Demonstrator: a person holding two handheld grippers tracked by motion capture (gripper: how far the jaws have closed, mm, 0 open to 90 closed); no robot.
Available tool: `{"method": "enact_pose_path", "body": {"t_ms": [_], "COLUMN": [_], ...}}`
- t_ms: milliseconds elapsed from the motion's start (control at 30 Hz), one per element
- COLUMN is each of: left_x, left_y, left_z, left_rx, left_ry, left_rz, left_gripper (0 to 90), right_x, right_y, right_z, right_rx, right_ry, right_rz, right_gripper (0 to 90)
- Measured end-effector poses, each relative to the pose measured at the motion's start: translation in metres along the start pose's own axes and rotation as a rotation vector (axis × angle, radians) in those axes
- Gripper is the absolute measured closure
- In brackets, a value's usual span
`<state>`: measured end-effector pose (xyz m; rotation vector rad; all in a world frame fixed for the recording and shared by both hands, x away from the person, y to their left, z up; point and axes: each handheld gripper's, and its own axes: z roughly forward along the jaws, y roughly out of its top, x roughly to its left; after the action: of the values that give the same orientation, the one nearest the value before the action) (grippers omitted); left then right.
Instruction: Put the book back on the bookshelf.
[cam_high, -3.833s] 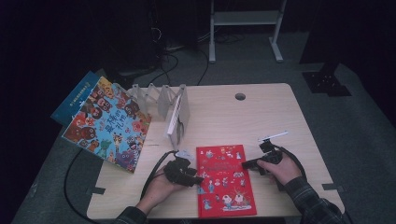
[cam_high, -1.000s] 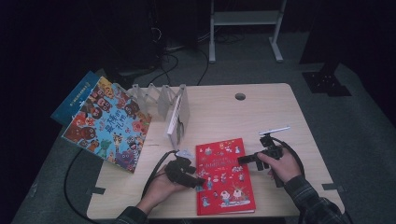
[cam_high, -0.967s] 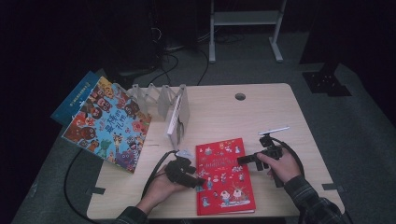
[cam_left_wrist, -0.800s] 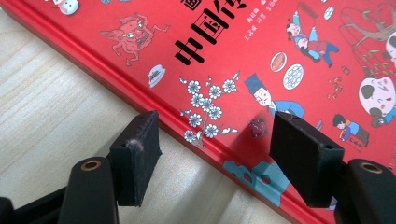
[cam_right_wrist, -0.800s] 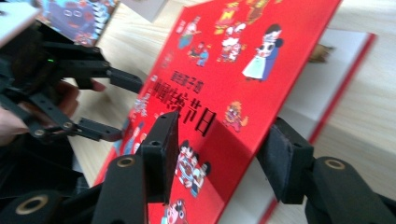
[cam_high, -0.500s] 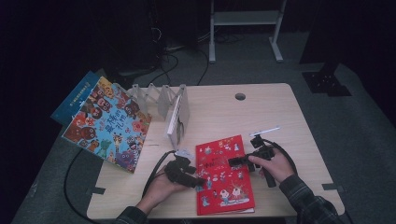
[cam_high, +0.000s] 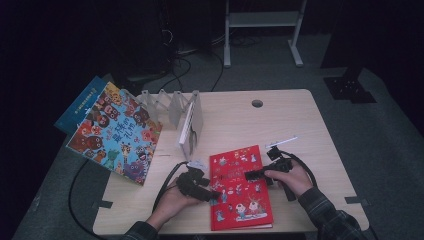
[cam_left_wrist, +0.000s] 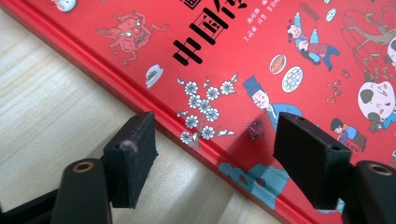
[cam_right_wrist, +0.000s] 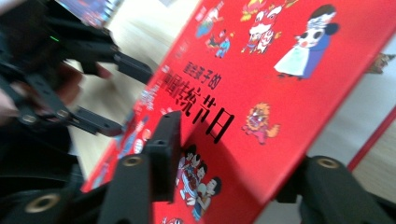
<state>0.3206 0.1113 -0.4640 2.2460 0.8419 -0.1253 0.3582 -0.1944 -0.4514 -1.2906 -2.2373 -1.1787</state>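
My left claw (cam_high: 212, 194) sits low in the middle of the high view, at the left edge of the red book (cam_high: 240, 187). In the left gripper view (cam_left_wrist: 212, 163) its two black blocky pads are spread apart. One pad is over the pale wood table (cam_left_wrist: 60, 112), the other is over the book's smooth, shiny cover (cam_left_wrist: 280, 60). The jaws have just been opening a bit more. The book's straight red edge runs between them, and they do not press on it.

My right claw (cam_high: 252, 175) reaches in from the right side of the high view, over the upper part of the book. In the right gripper view (cam_right_wrist: 229, 158) the cover's right edge is lifted off the table and sits between my black jaws. They have just been closing. That view is blurry, so I cannot tell if the pads are pinching the cover.

The book is a flat rectangle with little cartoon people and black letters. At the left of the high view a big, colourful picture book (cam_high: 115, 132) hangs over the table's edge. Beside it stands a pale zigzag rack (cam_high: 172, 102).
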Motion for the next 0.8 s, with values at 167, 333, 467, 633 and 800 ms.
{"method": "enact_pose_path", "body": {"t_ms": [167,333,467,633,800], "left_x": [0.005,0.008,0.009,0.009,0.011], "left_y": [0.001,0.001,0.001,0.003,0.004], "left_z": [-0.005,-0.010,-0.011,-0.014,-0.016], "left_rx": [-0.016,-0.043,-0.050,-0.076,-0.119], "left_ry": [0.005,-0.001,-0.005,-0.020,-0.050], "left_rz": [-0.034,-0.051,-0.052,-0.053,-0.055], "left_gripper": [18.9,17.9,16.9,16.5,15.8], "right_x": [0.004,0.010,0.010,0.016,0.018], "right_y": [0.001,0.003,0.003,0.004,0.005], "right_z": [-0.007,-0.013,-0.017,-0.025,-0.036], "right_rx": [-0.061,-0.099,-0.116,-0.163,-0.232], "right_ry": [0.059,0.069,0.064,0.067,0.074], "right_rz": [-0.028,-0.075,-0.083,-0.108,-0.117], "right_gripper": [66.5,70.1,71.5,74.7,77.3]}}
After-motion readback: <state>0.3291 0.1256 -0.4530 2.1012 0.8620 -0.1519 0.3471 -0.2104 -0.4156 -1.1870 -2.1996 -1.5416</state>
